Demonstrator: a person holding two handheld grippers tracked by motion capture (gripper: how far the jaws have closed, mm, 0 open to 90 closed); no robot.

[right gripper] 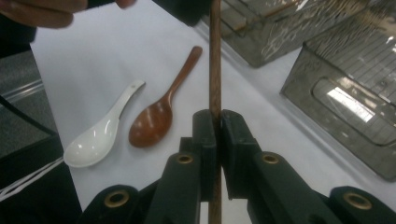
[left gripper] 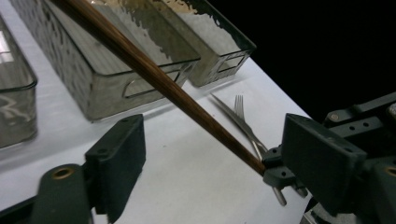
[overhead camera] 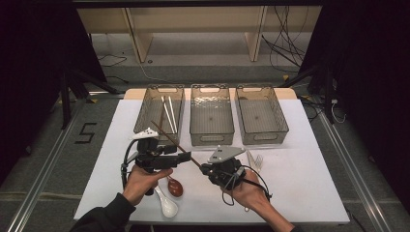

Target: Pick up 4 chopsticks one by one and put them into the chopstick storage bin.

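Note:
My right gripper [overhead camera: 203, 169] [right gripper: 217, 130] is shut on a brown wooden chopstick [overhead camera: 171, 140] [right gripper: 215, 70] near its lower end. The stick slants up and left toward the left bin [overhead camera: 145, 110]. My left gripper [overhead camera: 188, 157] [left gripper: 212, 128] points right, and its jaws stand open on either side of the chopstick [left gripper: 154, 74] without touching it. In the left gripper view the right gripper's pads [left gripper: 280, 175] pinch the stick's end.
Three clear bins stand in a row at the back: the left one holds white chopsticks [overhead camera: 169, 115], then the middle bin [overhead camera: 212, 137] and right bin [overhead camera: 263, 137]. A white spoon [overhead camera: 167, 205] [right gripper: 100, 135] and brown spoon [overhead camera: 175, 187] [right gripper: 156, 119] lie near the front; forks [overhead camera: 255, 162] [left gripper: 240, 119] lie right of the grippers.

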